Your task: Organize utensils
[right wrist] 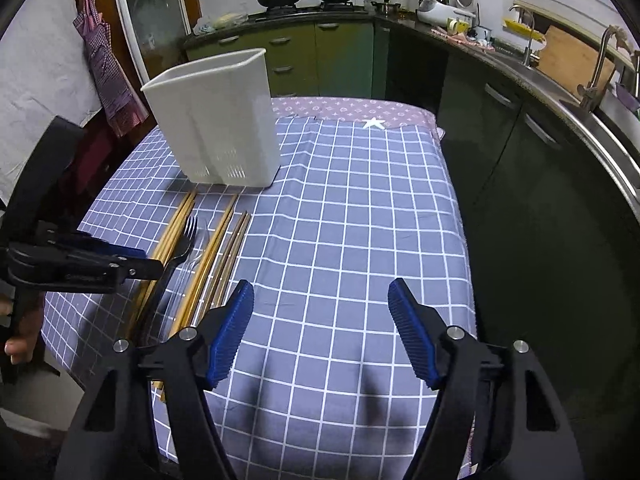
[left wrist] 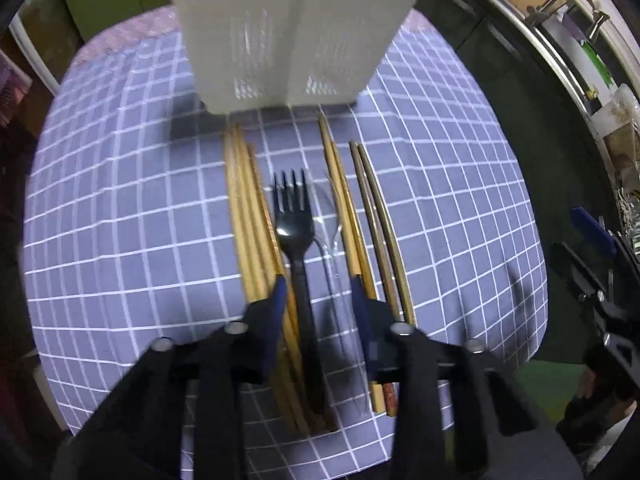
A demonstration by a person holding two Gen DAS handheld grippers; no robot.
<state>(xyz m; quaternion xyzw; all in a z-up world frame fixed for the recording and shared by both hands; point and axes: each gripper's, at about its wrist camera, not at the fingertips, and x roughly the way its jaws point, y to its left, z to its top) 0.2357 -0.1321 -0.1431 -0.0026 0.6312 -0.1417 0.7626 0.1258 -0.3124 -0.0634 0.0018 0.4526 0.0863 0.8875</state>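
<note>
No readable text or brand marks anywhere; the only pattern is the monogram-style print on the pink cloth at the table's far end, too small to read.

Left tool: pointing steeply down over the utensil row, fingers narrowed around the black fork handle. Small gaps show on both sides of the handle, so pads not pressing; no grip. A clear plastic spoon lies just beside the fork, also partly between the fingers. A person's fingers show at the left edge of the right wrist view, behind this tool's body.

Right tool: angled down over bare checked tablecloth, fingers well apart, nothing between them.

Utensils lie side by side on the cloth: light wooden chopsticks left of the fork, another pair right of the spoon, then darker chopsticks furthest right. The white slotted utensil holder stands upright just past their tips, two compartments visible.
</note>
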